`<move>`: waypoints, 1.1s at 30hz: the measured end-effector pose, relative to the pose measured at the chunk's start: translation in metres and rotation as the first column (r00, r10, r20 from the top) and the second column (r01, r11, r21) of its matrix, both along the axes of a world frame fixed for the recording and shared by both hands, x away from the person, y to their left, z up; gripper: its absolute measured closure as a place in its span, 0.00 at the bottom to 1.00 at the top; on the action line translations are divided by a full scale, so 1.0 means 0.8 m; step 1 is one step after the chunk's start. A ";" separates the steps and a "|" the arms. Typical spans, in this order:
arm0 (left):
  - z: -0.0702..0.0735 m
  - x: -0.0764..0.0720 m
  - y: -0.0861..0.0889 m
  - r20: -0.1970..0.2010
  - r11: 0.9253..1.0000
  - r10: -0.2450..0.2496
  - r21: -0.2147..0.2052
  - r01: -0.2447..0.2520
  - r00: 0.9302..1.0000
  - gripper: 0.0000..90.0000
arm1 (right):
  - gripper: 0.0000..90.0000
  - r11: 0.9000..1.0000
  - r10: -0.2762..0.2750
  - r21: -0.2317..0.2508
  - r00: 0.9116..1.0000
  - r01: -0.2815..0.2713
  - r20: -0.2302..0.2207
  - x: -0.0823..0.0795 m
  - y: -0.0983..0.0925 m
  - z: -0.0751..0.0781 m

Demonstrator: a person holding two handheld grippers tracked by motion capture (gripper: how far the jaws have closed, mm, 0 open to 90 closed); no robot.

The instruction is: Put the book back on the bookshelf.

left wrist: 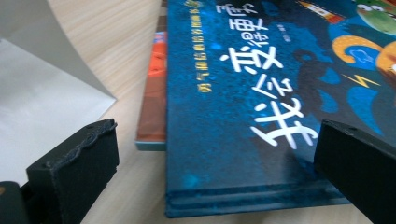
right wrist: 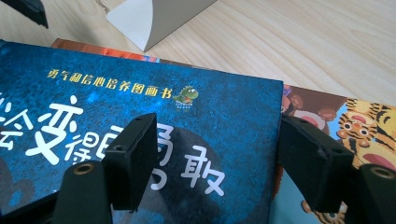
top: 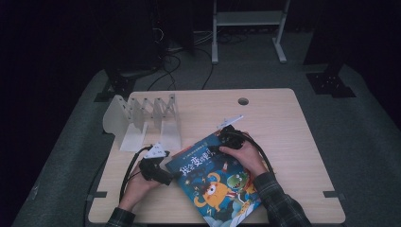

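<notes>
Nearest me, the dark-blue hardcover picture book [top: 218,182] lies flat on the pale wooden bench [top: 283,123], atop an orange-covered book [left wrist: 154,88]. Left hand-held gripper [top: 171,179] straddles its corner, jaws agape, likely to lift it. Right hand-held gripper [top: 213,149] hovers wide over the far edge. Beyond stands the white accordion book rack [top: 142,118], probably its destination.

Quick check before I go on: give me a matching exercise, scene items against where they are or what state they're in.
Items:
1. blue book
2. white rack
3. left gripper
4. right gripper

Places or states:
A. stands at the table's back left
B. jaws open at the blue cover's far edge
C. lies on top of another book
D. jaws open at the blue book's left corner

Pairs: 1-C, 2-A, 3-D, 4-B
</notes>
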State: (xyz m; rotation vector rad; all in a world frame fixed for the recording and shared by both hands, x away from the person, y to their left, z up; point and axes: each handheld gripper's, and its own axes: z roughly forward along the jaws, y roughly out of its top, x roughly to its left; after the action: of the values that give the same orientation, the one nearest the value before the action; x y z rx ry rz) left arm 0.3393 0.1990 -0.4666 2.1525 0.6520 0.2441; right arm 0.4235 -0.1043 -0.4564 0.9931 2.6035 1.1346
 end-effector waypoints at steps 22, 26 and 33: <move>-0.006 -0.014 0.003 -0.088 0.999 -0.032 -0.042 0.029 0.996 0.03 | 0.30 0.993 -0.102 0.072 0.990 0.095 0.098 -0.075 -0.124 0.022; -0.007 -0.013 0.004 -0.097 0.999 -0.030 -0.047 0.025 0.995 0.03 | 0.29 0.991 -0.119 0.077 0.987 0.111 0.108 -0.098 -0.149 0.020; -0.006 -0.014 0.004 -0.094 0.999 -0.030 -0.045 0.026 0.995 0.03 | 0.29 0.990 -0.127 0.077 0.986 0.120 0.108 -0.140 -0.187 0.005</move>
State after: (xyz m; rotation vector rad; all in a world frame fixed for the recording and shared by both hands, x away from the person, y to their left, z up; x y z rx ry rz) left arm 0.3283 0.2022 -0.4717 2.1397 0.6745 0.1118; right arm 0.3119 -0.2539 -0.4521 1.0559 2.3945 1.2212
